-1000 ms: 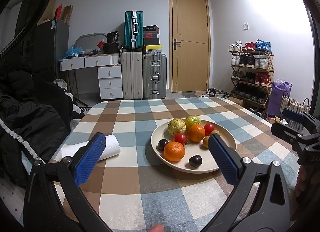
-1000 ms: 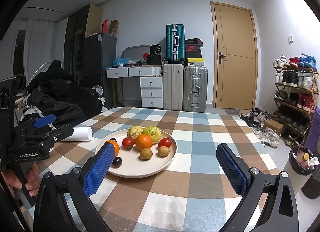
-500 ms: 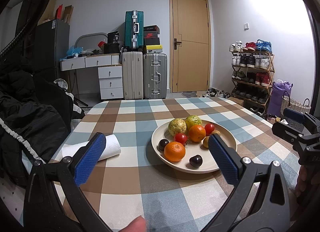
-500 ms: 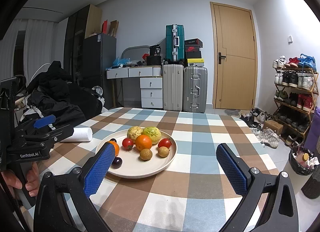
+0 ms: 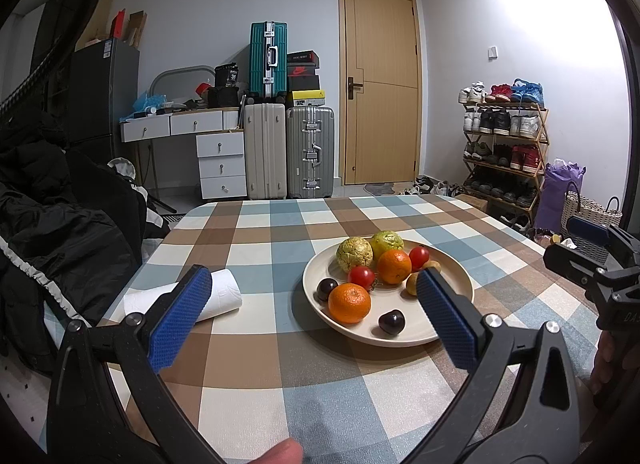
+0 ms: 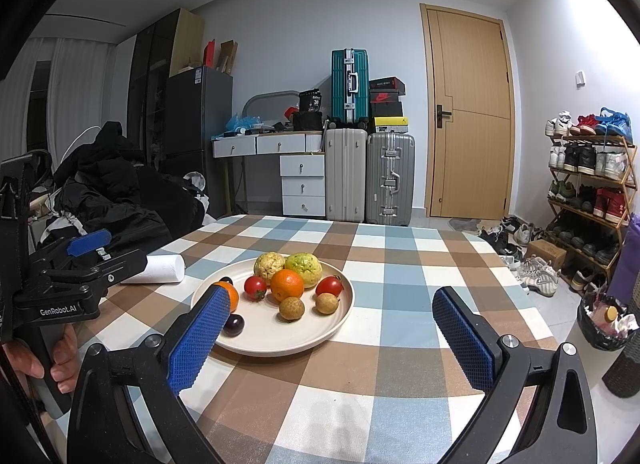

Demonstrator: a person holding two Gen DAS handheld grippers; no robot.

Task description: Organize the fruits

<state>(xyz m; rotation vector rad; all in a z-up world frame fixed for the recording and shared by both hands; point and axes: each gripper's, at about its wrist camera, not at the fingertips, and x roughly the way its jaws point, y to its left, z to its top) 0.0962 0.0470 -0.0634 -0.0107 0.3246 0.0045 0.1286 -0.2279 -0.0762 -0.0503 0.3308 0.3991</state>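
left wrist view: both tools, left tool and right tool, spread wide, empty, above plate of fruit.

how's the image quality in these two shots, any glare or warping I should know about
Left wrist view: strong glare washes out the wall upper right, door bows slightly, plate sharp. Right wrist view: evenly lit, door frame and shoe rack curve, corners vignette black.

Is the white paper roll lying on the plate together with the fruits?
No, the paper roll lies on the checked tablecloth, to the left of the plate and apart from it.
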